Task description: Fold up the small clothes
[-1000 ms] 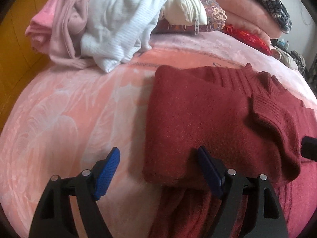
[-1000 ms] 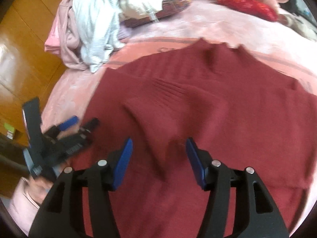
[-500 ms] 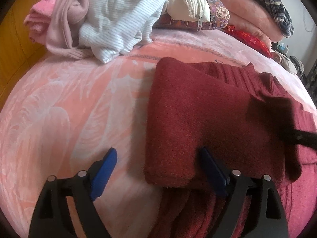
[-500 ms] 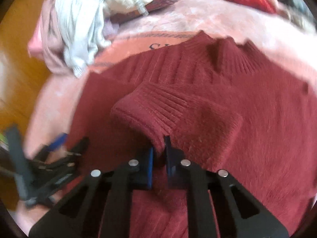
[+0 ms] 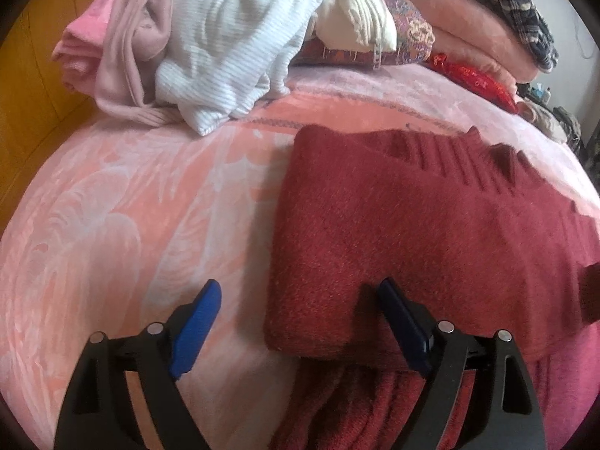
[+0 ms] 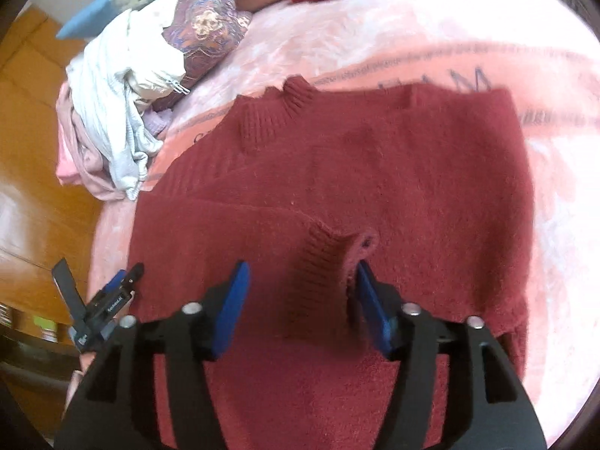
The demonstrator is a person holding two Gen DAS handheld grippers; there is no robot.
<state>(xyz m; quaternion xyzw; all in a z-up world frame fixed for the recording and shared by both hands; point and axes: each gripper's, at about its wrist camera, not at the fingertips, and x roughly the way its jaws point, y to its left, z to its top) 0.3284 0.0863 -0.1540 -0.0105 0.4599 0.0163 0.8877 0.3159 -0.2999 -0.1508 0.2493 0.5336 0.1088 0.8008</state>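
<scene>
A dark red knit sweater (image 6: pixel 375 172) lies flat on the pink blanket, collar at the far side. Its left sleeve is folded across the body, and the ribbed cuff (image 6: pixel 330 258) lies between my right gripper's blue pads. My right gripper (image 6: pixel 300 300) is open just above that cuff. In the left wrist view the sweater (image 5: pixel 412 232) shows its folded left edge. My left gripper (image 5: pixel 300 315) is open and empty at the near corner of that fold. It also shows in the right wrist view (image 6: pixel 108 300) at the sweater's left edge.
A heap of white and pink clothes (image 5: pixel 210 48) lies at the far left of the bed. A patterned cushion (image 6: pixel 210 30), a red bundle (image 5: pixel 476 78) and folded pink blankets (image 5: pixel 476 33) line the far side. A wooden floor (image 6: pixel 33 157) lies beyond the bed's left edge.
My right gripper shut on the sleeve cuff, carried it across the sweater's body, then opened and let it go. My left gripper stayed open at the folded edge.
</scene>
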